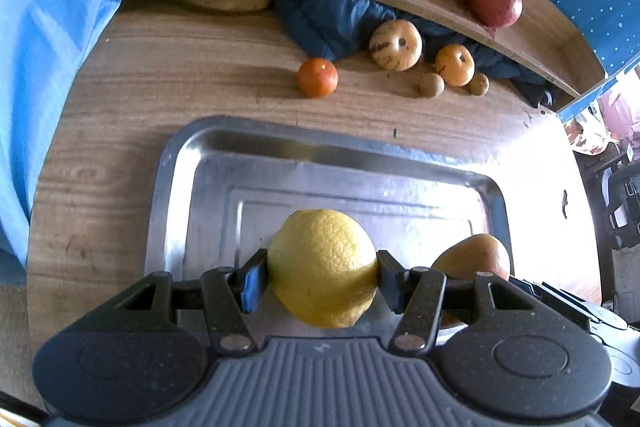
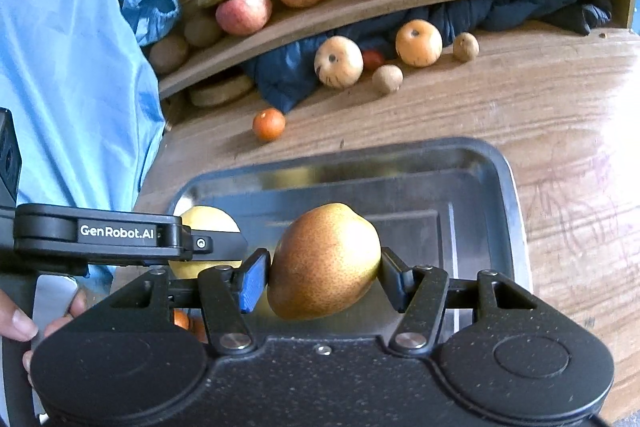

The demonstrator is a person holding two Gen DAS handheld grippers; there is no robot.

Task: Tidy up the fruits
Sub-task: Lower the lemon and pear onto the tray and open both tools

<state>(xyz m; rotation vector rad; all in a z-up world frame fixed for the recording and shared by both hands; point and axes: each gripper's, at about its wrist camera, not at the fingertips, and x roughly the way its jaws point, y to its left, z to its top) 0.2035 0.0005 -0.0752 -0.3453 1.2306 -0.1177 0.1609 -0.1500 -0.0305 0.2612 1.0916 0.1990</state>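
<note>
Holding a fruit in each tool, we hung both over the near half of the steel tray. Our left gripper was clamped on the lemon, its pads pressed to the fruit's two sides, and our right gripper was clamped the same way on the pear. In the right wrist view the pear's long axis ran across the jaws, tilted a little, narrower end toward the right pad.

What mattered for the drop was how the two stood to one another — the lemon lay just to the left of the pear, near the tray's near left corner, and the pear sat nearer the middle of the near edge. We could not tell whether either fruit touched the tray floor.

We judged that each could go straight down where it hung, the left first, since the tray floor beyond them was bare. Well beyond the tray's far edge, on the wooden table, lay a small orange and other loose fruits beside a dark cloth — still to be gathered, we reckoned.
</note>
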